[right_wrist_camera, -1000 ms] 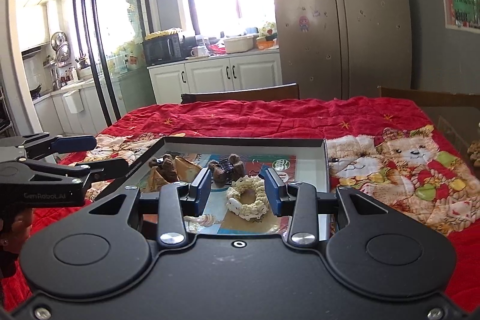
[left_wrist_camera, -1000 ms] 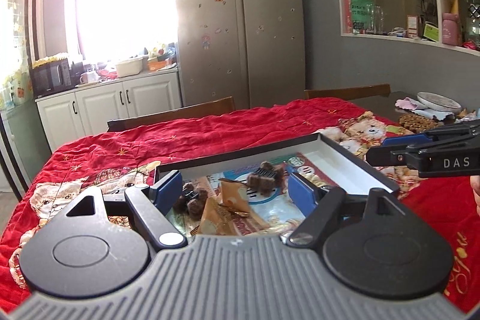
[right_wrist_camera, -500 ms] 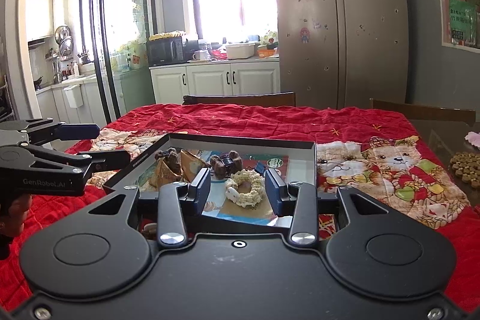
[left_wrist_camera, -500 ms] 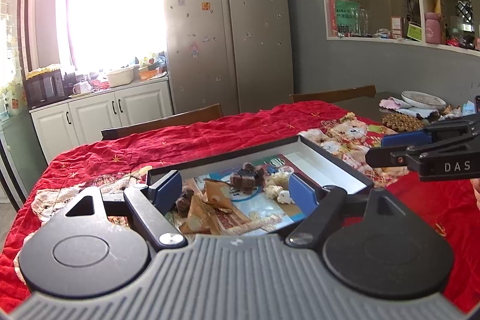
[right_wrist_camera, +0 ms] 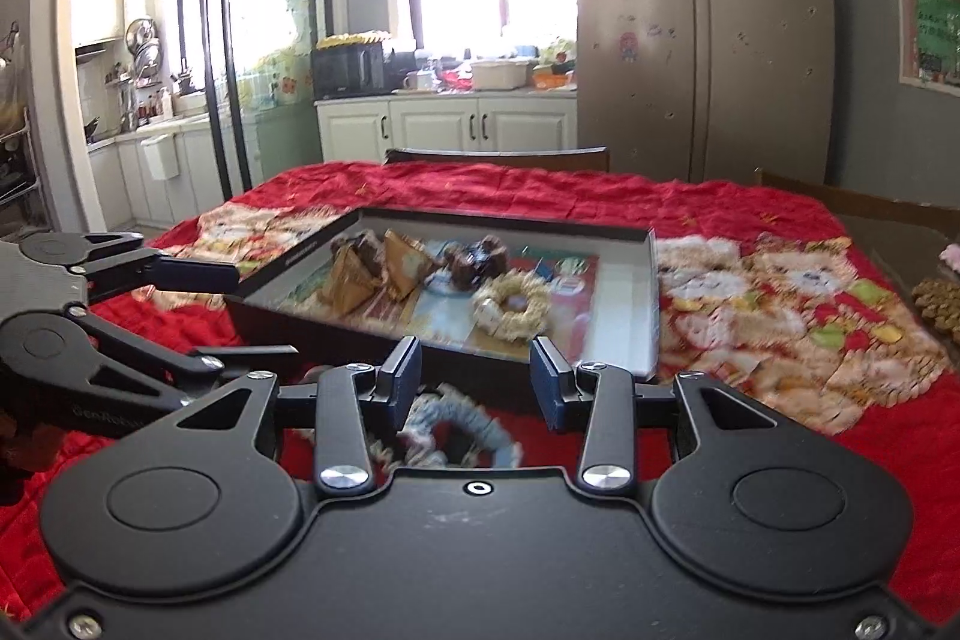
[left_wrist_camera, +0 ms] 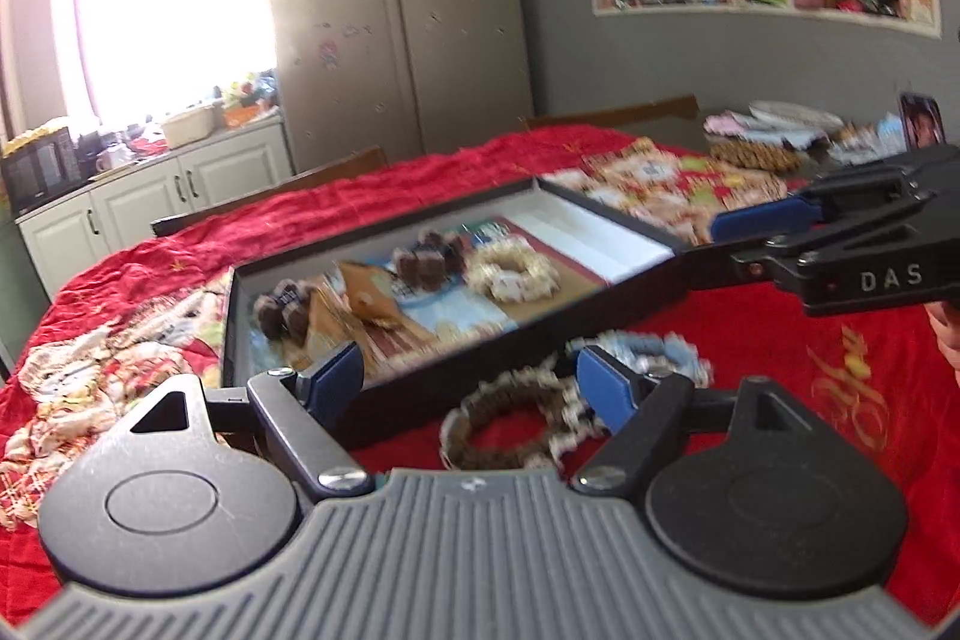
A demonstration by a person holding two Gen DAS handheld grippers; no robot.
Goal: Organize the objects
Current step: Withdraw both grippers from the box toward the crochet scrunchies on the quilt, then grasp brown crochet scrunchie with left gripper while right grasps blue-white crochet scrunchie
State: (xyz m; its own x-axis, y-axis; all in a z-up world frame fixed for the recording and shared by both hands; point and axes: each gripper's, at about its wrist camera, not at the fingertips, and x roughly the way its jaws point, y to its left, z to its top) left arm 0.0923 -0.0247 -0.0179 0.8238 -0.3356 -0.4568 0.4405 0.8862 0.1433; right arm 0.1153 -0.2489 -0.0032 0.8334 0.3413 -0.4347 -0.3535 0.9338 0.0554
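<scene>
A black shallow box [left_wrist_camera: 606, 226] [right_wrist_camera: 651, 304] lies on the red tablecloth. It holds a cream scrunchie [left_wrist_camera: 510, 274] [right_wrist_camera: 510, 304], brown hair clips [left_wrist_camera: 429, 259] [right_wrist_camera: 477, 259] and tan paper packets [right_wrist_camera: 384, 268]. A brown scrunchie [left_wrist_camera: 510, 424] and a light blue scrunchie [left_wrist_camera: 654, 352] [right_wrist_camera: 462, 430] lie on the cloth in front of the box. My left gripper [left_wrist_camera: 474, 382] is open above the brown scrunchie. My right gripper [right_wrist_camera: 474, 382] is open above the blue scrunchie and holds nothing.
The red patterned cloth [right_wrist_camera: 780, 292] covers the table. Plates and small items [left_wrist_camera: 780, 130] sit at the far right end. Chair backs [right_wrist_camera: 498, 157] stand behind the table. A fridge and cabinets lie beyond.
Both grippers have pulled back and risen from over the box. The box now lies farther ahead, and the two scrunchies in front of it have come into view.
</scene>
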